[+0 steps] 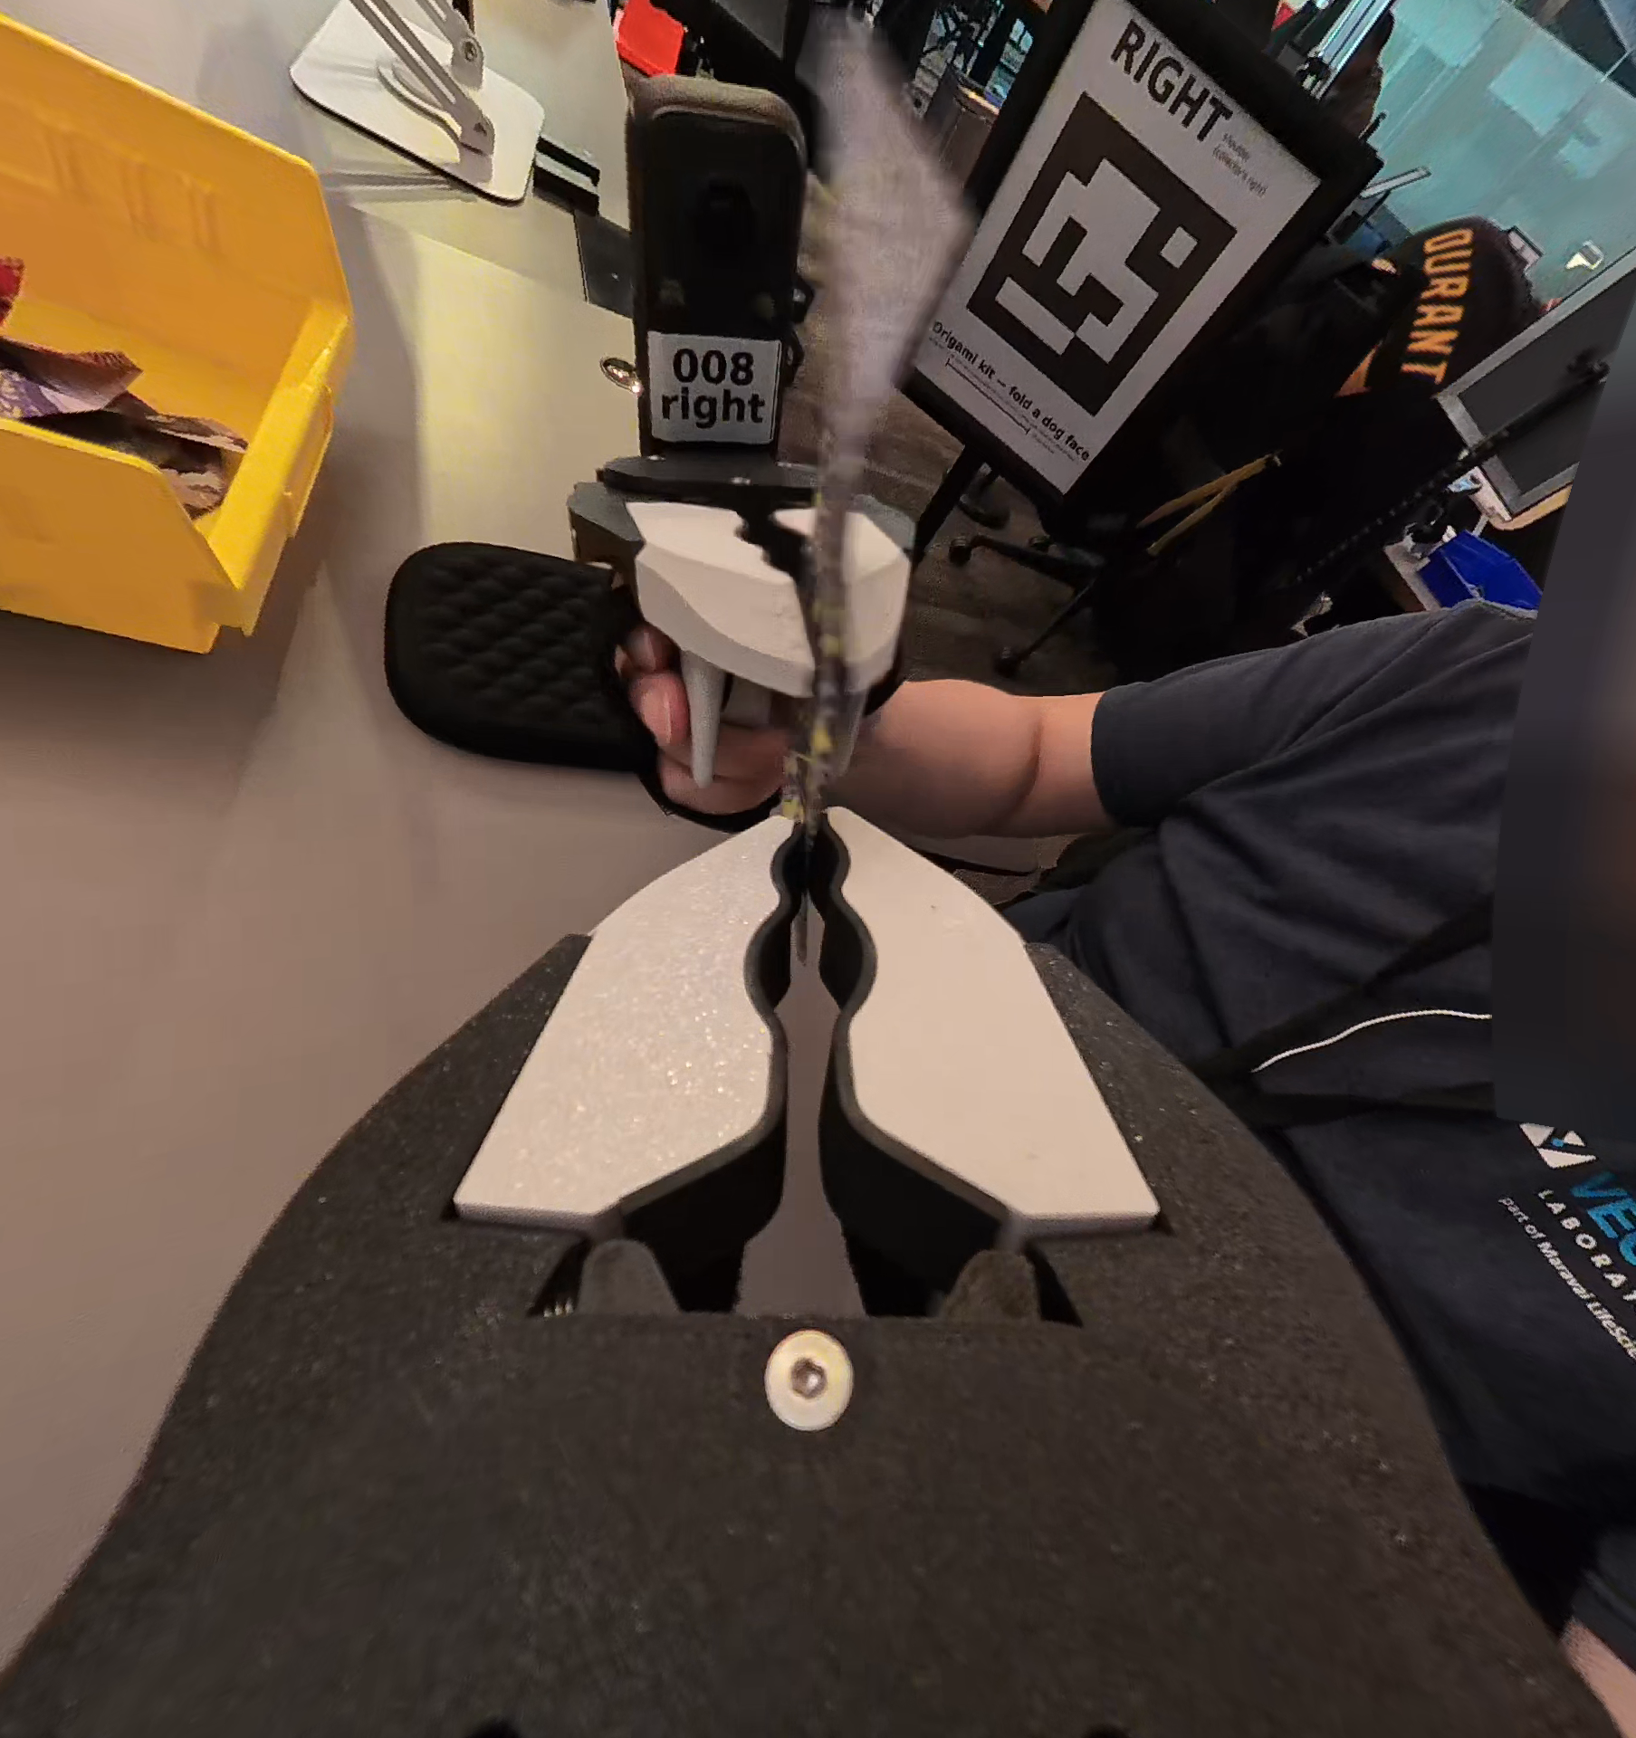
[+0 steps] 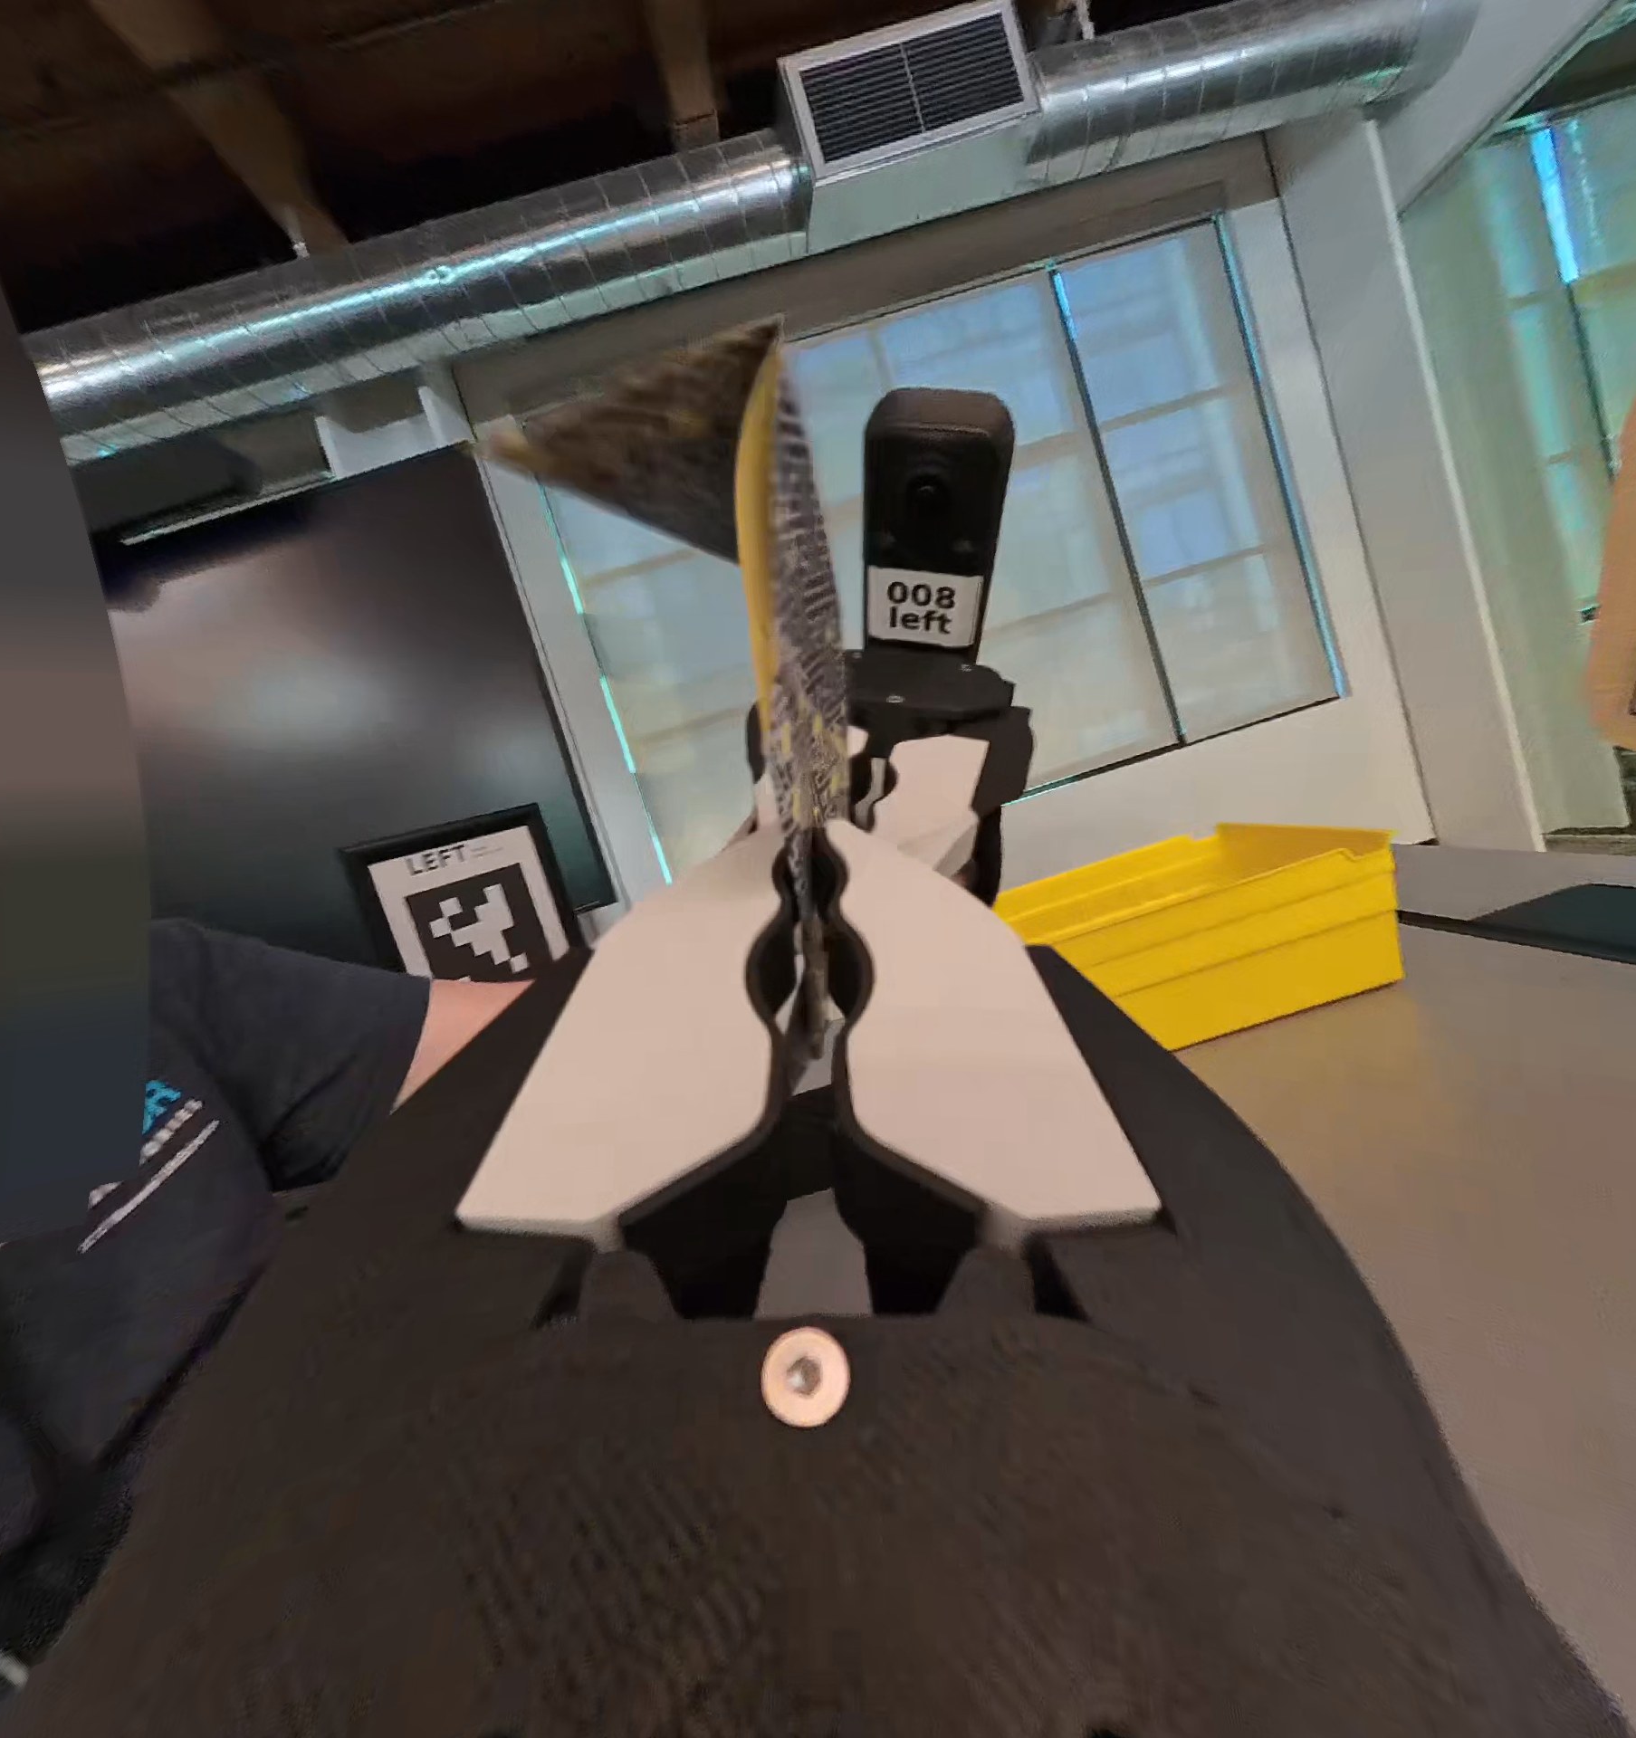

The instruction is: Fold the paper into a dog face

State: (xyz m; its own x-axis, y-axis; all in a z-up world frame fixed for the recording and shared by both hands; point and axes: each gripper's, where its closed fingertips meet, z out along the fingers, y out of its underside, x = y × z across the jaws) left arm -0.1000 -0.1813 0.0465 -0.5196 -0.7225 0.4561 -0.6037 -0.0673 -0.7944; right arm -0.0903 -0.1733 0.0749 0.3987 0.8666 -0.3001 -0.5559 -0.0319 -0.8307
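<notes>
A folded sheet of dark patterned paper [image 1: 875, 188] with yellow marks is held up in the air above the table, seen edge-on in both views. My left gripper [image 1: 806, 829] is shut on one end of the paper, with both pads pressed on it. My right gripper [image 2: 809, 842] is shut on the other end of the paper [image 2: 800, 658], and a folded flap [image 2: 663, 451] sticks out to the left. The right gripper [image 1: 795, 564] faces me in the left wrist view. The left gripper [image 2: 889, 799] faces me in the right wrist view.
A yellow bin [image 1: 259, 395] with several folded papers stands on the grey table [image 1: 136, 893] at the left; it also shows in the right wrist view [image 2: 1218, 940]. A black pad [image 1: 503, 649], a white stand base [image 1: 419, 103] and a marker sign [image 1: 1105, 244] lie beyond. A person's arm [image 1: 983, 752] is at the right. Only a small space, under 4 cm, lies between the two pairs of fingers.
</notes>
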